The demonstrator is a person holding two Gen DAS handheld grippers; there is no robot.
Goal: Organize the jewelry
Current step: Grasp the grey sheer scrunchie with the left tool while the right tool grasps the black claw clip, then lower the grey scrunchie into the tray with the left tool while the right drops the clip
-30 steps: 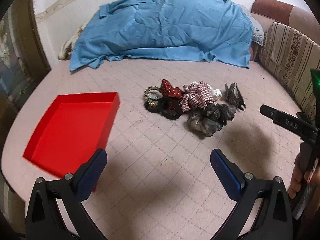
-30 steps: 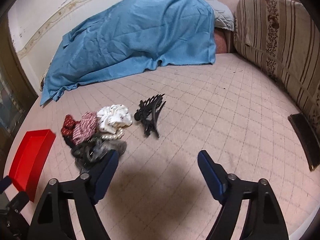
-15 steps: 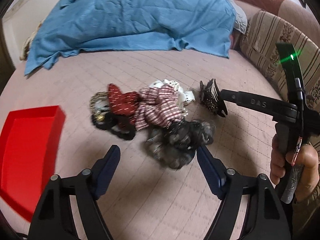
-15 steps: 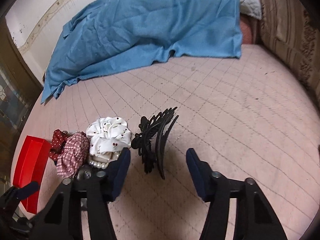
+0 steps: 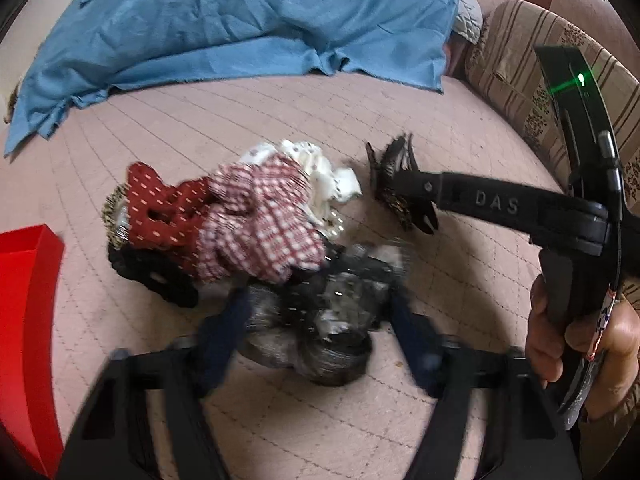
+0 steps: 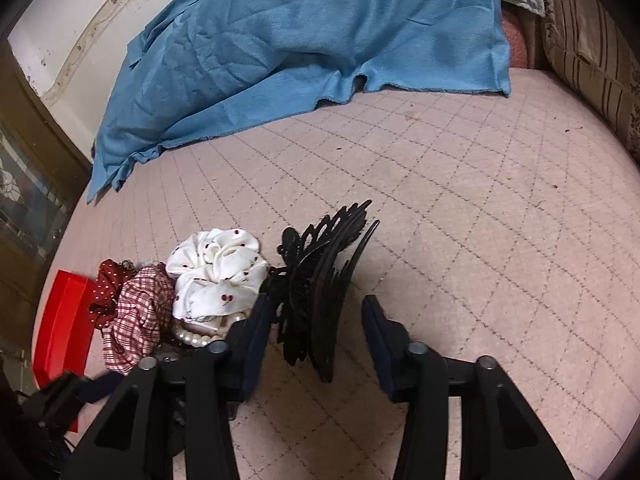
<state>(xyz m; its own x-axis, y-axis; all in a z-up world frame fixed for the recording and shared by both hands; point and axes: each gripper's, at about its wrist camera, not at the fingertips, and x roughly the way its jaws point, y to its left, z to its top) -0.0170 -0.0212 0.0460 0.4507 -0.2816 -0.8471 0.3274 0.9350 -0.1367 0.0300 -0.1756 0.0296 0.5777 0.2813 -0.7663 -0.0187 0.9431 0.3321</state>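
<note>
I am looking at one pink quilted bed [image 6: 480, 208], one blue blanket [image 6: 304, 36] heaped along its far edge, and one red tray [image 5: 24, 320] sitting at the left edge. The right half of the bed is lying bare, giving me open room there. Near the middle one small pile is sitting: a grey scrunchie [image 5: 320, 320], a plaid one [image 5: 260, 232], a white one [image 6: 218, 276], a dark red dotted one [image 5: 160, 204], a black one [image 5: 152, 272], a pearl string [image 6: 192, 336] and one black claw clip [image 6: 316, 288]. The clip is lying just right of the pile, its long axis running away from me, teeth pointing far-right. My left gripper [image 5: 320, 332] is closing with the grey scrunchie between its fingers; I cannot tell whether they are pressing it. My right gripper [image 6: 316, 340] is closing around the clip's near end, fingers not yet clamping.
</note>
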